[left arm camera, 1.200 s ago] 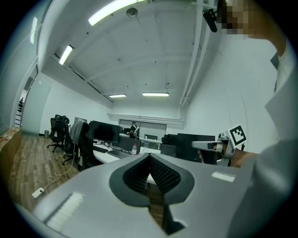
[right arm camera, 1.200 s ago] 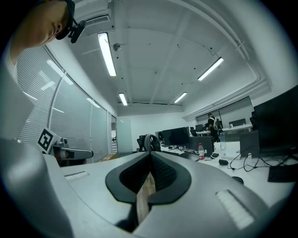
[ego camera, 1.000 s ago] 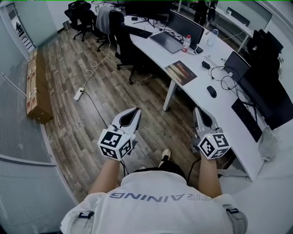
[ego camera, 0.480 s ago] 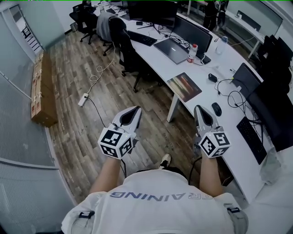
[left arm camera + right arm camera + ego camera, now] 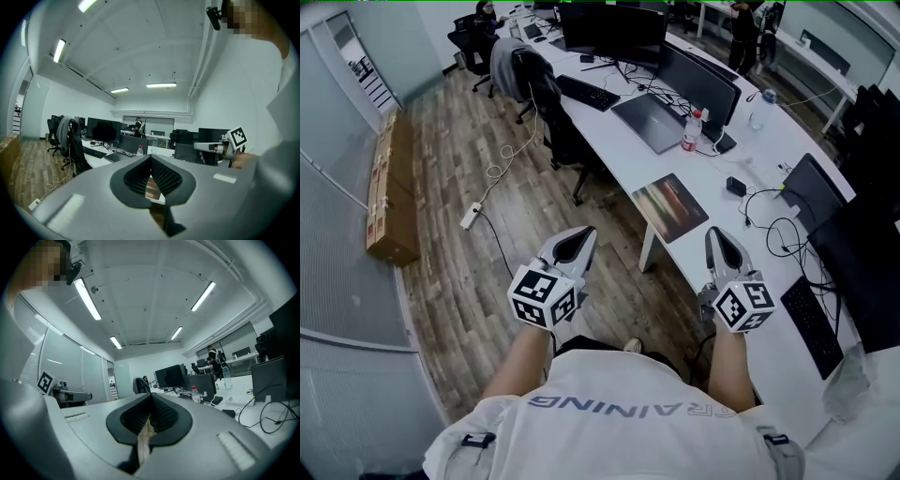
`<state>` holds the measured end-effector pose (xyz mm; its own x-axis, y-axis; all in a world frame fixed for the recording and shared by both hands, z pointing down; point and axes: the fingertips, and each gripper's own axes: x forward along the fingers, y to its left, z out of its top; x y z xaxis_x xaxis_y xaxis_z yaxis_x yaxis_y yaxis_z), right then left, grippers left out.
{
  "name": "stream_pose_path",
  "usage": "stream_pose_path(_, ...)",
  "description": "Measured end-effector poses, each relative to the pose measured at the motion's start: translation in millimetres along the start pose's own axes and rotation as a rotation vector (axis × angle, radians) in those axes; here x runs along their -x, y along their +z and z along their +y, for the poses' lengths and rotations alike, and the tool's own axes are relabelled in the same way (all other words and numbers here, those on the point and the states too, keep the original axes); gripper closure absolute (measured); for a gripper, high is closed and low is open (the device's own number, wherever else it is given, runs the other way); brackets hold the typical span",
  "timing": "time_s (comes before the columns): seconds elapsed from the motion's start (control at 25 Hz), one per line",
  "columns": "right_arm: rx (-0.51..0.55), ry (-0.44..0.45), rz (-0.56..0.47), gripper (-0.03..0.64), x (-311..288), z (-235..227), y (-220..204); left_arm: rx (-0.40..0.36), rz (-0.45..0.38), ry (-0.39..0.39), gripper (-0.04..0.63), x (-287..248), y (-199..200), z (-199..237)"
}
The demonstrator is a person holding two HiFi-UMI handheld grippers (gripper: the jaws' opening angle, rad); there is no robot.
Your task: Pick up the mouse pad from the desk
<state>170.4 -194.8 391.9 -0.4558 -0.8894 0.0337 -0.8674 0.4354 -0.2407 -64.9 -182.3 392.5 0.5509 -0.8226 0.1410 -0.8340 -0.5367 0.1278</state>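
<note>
The mouse pad (image 5: 671,207), a dark rectangle with a brown and orange print, lies flat near the front edge of the long white desk (image 5: 741,211). Both grippers hover over the wooden floor, short of the desk. My left gripper (image 5: 584,232) is left of the pad and my right gripper (image 5: 716,233) is just below and to the right of it. The jaws of both are shut with nothing between them. In the left gripper view a strip of the mouse pad (image 5: 152,188) shows beyond the shut jaws, and the right gripper (image 5: 206,147) shows at the right.
On the desk behind the pad are a laptop (image 5: 652,117), a bottle (image 5: 690,129), a keyboard (image 5: 591,92), monitors and cables. A second keyboard (image 5: 811,323) lies at the right. A chair with a jacket (image 5: 534,66) stands at the desk. A power strip (image 5: 470,217) and boxes (image 5: 389,187) are on the floor.
The person has walked toward the desk with both grippers held out. The mouse pad and desk have come nearer in the head view. Both jaws stayed shut.
</note>
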Motion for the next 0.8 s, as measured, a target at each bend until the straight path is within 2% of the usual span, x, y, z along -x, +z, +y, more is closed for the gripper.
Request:
stream_pose_path(0.44,-0.009,-0.109,-0.016,0.606,-26.1,-71.0,9.3,-0.015,0.015,-0.116,0.594,-98.6,8.5,1.9)
stream_pose_path(0.8,0.002,-0.261,-0.043,0.606,-85.1,-98.4,20.3,-0.020,0.044,-0.284,0.594,-190.6,20.3,50.7)
